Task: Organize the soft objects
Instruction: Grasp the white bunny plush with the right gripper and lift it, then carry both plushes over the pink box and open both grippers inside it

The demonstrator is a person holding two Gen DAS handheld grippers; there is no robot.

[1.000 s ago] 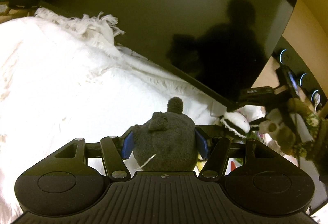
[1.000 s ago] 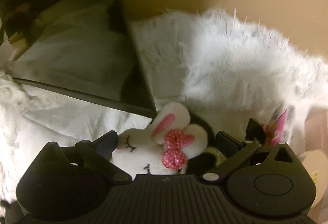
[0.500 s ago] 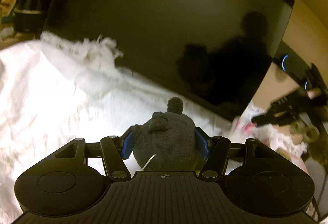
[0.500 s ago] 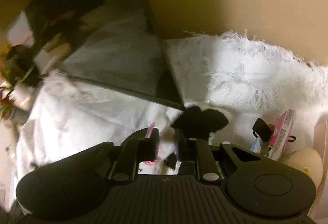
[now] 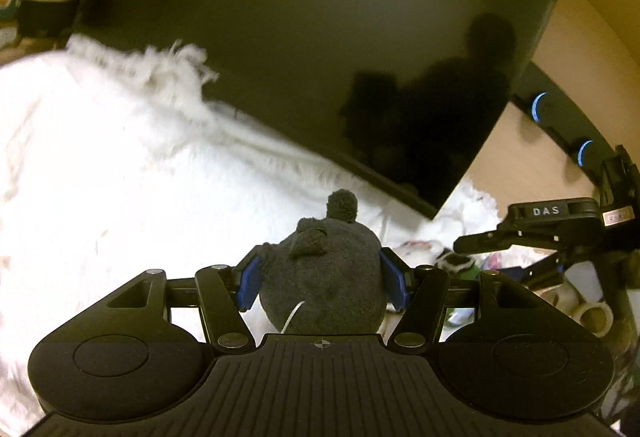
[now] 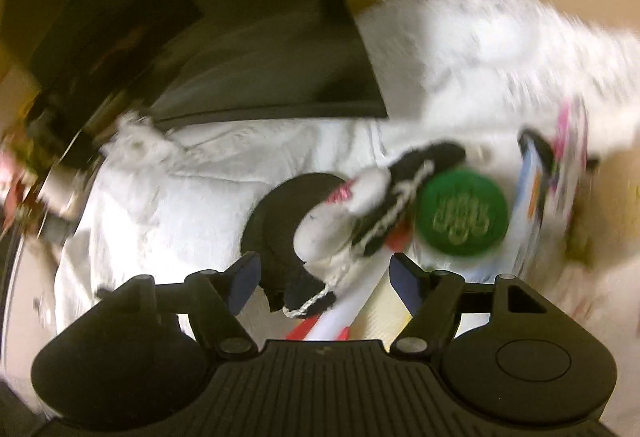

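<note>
The left tool [image 5: 322, 279] is clamping its blue pads on a dark grey plush toy [image 5: 322, 281], holding it clear above the white fluffy blanket [image 5: 120, 165], near the bottom edge of a large dark screen [image 5: 320, 57]. The right tool [image 6: 322, 277] has its jaws apart, having just been opening, and nothing is being pressed between the pads. A white bunny plush [image 6: 340, 225] with black patches and a knitted trim is lying below and just beyond them on the blanket, touching a round green lid [image 6: 460, 217] on its right. In the left view the right tool [image 5: 532, 237] is showing at the far right, over that same cluttered corner.

As I read it, the step in hand is carrying the grey toy to its spot while the right tool is leaving the bunny behind. To do it well, the left grip should be kept even and low on the round body, since the soft fill is squashing easily and could slip. The toy should be lowered until it is resting on the blanket before the jaws are let go.

Counting: one grey plush, one bunny plush, one green lid, one screen, two tools. The pink-edged packets at the far right are too blurred to count.
</note>
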